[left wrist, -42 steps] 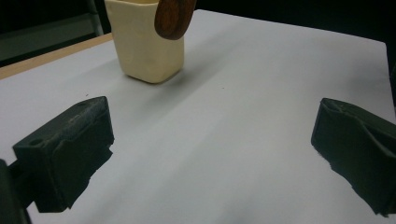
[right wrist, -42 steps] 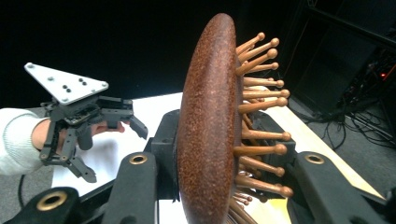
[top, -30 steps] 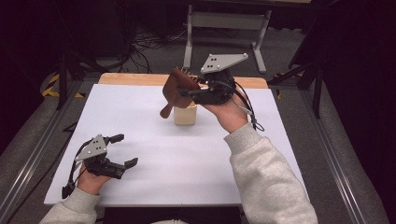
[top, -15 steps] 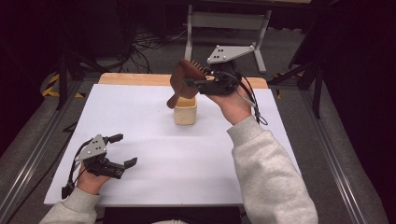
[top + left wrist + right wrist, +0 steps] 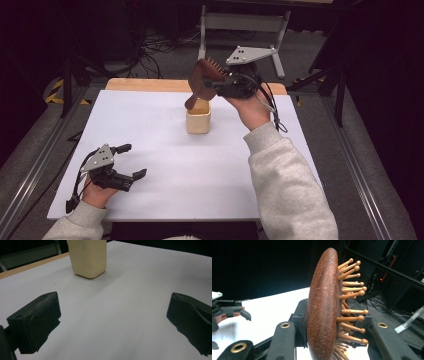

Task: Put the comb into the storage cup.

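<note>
A brown wooden hairbrush with wooden pins hangs tilted above a cream cup at the table's back middle. My right gripper is shut on its head. The handle end points down to the cup's rim; I cannot tell whether it touches. In the right gripper view the hairbrush stands edge-on between the jaws of the right gripper, pins to the right. My left gripper rests open at the front left, holding nothing. In the left gripper view the left gripper has bare table between its jaws, and the cup stands farther off.
A white sheet covers the table, with a wooden strip along its back edge. A grey metal stand and cables lie on the floor behind. Metal rails run along both sides of the table.
My right hand carried the hairbrush a little to the right and toward the back, so its handle end went from beside the cup to over its rim. The left gripper stayed put.
</note>
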A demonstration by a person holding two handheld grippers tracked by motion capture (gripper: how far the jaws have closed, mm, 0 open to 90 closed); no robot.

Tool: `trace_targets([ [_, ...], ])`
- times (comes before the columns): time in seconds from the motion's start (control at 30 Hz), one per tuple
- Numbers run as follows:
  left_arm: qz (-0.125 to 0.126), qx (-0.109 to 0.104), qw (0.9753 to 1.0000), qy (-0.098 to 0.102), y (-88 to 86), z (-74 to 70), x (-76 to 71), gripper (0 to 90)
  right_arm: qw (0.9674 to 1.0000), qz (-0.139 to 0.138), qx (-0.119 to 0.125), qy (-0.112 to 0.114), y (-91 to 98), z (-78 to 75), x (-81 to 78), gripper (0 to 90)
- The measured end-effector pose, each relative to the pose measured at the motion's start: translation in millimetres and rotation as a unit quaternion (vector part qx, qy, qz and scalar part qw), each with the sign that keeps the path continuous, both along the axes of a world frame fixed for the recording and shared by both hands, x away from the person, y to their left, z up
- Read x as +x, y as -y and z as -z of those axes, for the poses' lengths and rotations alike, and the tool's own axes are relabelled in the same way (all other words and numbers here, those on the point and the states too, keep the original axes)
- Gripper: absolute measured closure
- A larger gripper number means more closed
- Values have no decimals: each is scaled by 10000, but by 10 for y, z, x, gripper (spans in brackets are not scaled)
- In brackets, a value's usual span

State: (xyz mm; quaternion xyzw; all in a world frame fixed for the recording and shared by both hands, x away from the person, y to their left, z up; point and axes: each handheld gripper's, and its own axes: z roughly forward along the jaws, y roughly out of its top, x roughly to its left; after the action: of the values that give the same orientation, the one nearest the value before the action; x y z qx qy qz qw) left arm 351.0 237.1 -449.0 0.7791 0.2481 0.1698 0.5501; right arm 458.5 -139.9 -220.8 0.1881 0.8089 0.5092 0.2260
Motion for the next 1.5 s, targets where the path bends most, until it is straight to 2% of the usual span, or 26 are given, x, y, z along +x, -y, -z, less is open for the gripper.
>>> trace_targets([
  [0.37,-27,10,10000,21,-3,0,-1,2,9998,183,-18,6,50,25,70,574],
  [0.7,-29,15,10000,10,-6,3,1,2,9995,295,-61,-96,68,88,159,571],
  [0.97,-40,26,10000,21,-6,1,-2,2,9991,345,-98,-209,59,214,255,571],
  [1.5,-44,42,10000,0,-7,0,-4,2,9975,410,-102,-571,23,488,446,569],
])
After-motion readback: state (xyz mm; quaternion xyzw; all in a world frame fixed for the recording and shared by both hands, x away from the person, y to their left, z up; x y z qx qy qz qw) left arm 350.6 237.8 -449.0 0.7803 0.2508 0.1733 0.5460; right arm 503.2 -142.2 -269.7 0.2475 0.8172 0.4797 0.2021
